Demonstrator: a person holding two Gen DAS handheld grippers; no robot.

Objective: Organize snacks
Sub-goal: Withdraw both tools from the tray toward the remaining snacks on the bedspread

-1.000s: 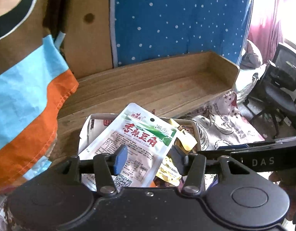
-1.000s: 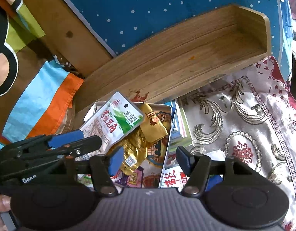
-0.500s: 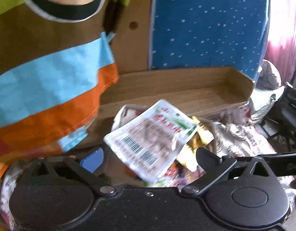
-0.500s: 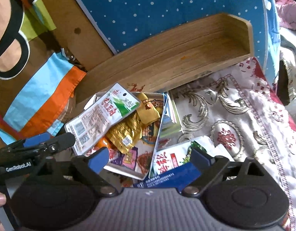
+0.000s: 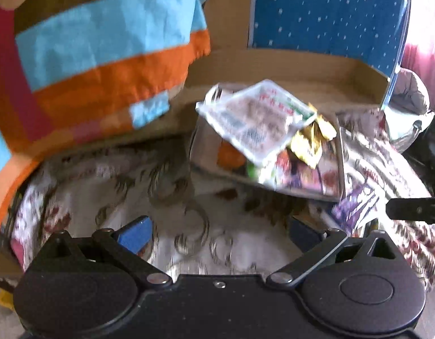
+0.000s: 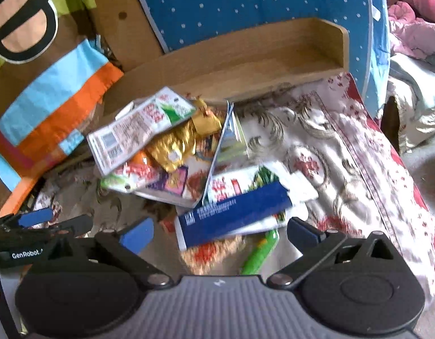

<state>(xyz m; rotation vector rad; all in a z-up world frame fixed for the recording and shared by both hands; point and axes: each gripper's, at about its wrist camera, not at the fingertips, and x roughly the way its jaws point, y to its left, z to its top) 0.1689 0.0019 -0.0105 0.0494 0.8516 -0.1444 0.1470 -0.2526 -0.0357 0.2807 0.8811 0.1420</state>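
Both hand-held grippers, left [image 5: 219,230] and right [image 6: 219,230], gape empty; blurred white packet [image 5: 255,120] half-hides the box [image 5: 337,166]

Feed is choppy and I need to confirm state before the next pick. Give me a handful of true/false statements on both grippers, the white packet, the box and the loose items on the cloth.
1. The left gripper is clamped on the white snack packet. False: it is open and empty, and the packet lies on the pile in the shallow box.
2. The right gripper is open with nothing between its fingers. True.
3. A blue carton lies on the patterned cloth, outside the box. True.
4. The wooden shelf behind the box is stacked with snacks. False: no snacks show on it.
5. Gold-wrapped snacks sit in the box beside the white packet. True.
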